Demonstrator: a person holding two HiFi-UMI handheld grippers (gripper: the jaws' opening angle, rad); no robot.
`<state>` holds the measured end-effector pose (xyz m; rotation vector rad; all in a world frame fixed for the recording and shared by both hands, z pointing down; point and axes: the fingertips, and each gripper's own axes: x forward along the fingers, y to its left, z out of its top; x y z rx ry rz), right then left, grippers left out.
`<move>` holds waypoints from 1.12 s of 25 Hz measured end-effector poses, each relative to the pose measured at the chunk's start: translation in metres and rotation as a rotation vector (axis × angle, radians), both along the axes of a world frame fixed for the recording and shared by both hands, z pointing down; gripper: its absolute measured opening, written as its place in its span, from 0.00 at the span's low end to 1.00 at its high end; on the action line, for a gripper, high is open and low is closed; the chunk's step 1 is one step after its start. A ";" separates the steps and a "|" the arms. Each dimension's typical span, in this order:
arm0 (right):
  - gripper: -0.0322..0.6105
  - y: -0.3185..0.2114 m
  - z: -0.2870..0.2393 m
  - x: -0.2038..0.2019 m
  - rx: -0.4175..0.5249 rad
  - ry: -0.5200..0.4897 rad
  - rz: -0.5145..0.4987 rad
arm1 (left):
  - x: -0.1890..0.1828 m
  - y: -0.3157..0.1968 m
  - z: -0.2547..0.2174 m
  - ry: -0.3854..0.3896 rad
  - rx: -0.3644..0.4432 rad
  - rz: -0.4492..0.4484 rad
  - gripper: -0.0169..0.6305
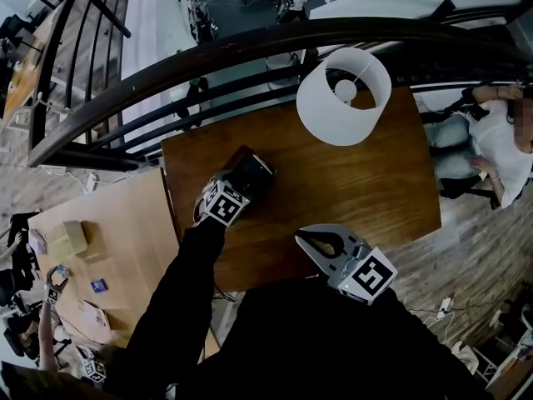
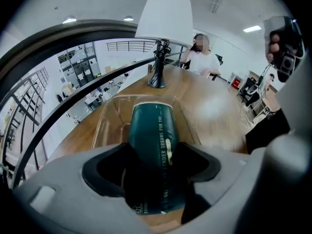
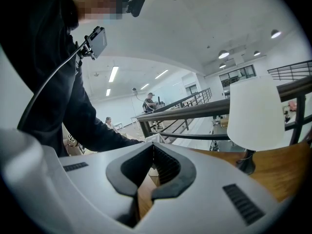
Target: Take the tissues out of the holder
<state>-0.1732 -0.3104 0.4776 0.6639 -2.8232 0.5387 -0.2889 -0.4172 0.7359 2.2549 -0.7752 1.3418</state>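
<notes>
The left tool (image 1: 252, 172) is held open astride the tissue pack (image 2: 152, 140) in the holder (image 2: 105, 125), left of the lamp (image 1: 343, 98) by the tabletop (image 1: 375, 190) edge; the right tool (image 1: 306, 242) is closed.

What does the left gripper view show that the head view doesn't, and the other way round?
Only the left gripper view: the white print on the green pack, the clear holder walls round it, the black foot of the lamp. Only the head view: the bulb inside the shade, the boxes down below on the left. Both: the lamp, the wooden table, the seated person.
</notes>
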 end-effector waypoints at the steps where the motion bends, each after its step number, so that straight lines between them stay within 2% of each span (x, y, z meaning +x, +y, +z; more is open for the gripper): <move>1: 0.06 0.000 0.000 0.000 0.000 -0.001 0.000 | 0.000 0.001 0.000 0.000 -0.001 -0.001 0.56; 13: 0.06 0.001 -0.003 0.002 -0.004 -0.004 0.002 | 0.001 0.001 -0.004 -0.013 0.017 -0.016 0.50; 21: 0.06 0.007 -0.006 0.004 0.014 0.009 0.001 | -0.003 0.006 -0.006 -0.007 -0.009 -0.042 0.49; 28: 0.06 0.015 -0.012 0.006 0.032 0.000 -0.001 | -0.007 0.013 -0.015 -0.007 0.002 -0.070 0.49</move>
